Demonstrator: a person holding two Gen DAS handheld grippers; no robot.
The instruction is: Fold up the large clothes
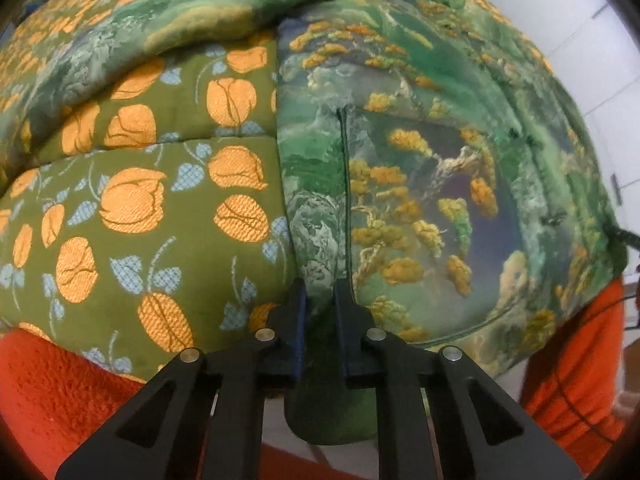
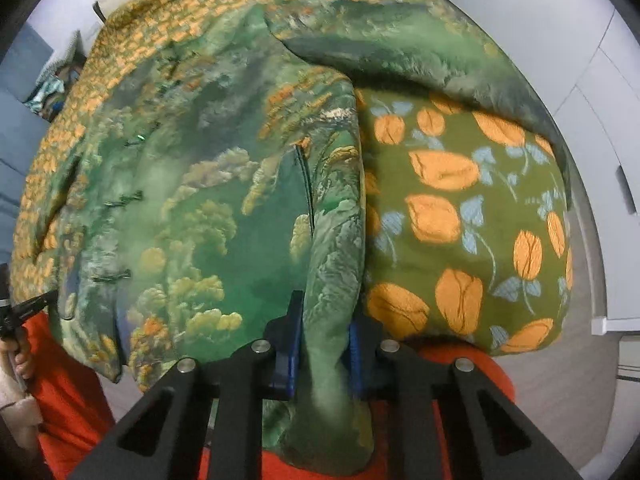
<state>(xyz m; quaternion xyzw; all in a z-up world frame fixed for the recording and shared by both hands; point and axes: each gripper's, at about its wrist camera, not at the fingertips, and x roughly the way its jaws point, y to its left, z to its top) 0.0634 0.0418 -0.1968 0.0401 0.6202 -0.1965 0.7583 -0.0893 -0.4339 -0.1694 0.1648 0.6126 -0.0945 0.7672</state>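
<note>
Both grippers, left gripper [image 1: 320,300] and right gripper [image 2: 324,320], have fingers clenched on the padded jacket's [image 1: 400,160] hem at six o'clock, ready to lift a fold over the tulip-print quilt [image 1: 160,208].

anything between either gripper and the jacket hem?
Nothing visible. The left gripper and the right gripper are each shut on the green printed jacket, its hem pinched directly between the pads.

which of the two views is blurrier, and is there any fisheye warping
Right wrist view is softer: the green jacket smears near the right claw. Left wrist view is sharper, weave on the orange-flower quilt crisp. Both bulge like a dome, with dark rounded corners.
</note>
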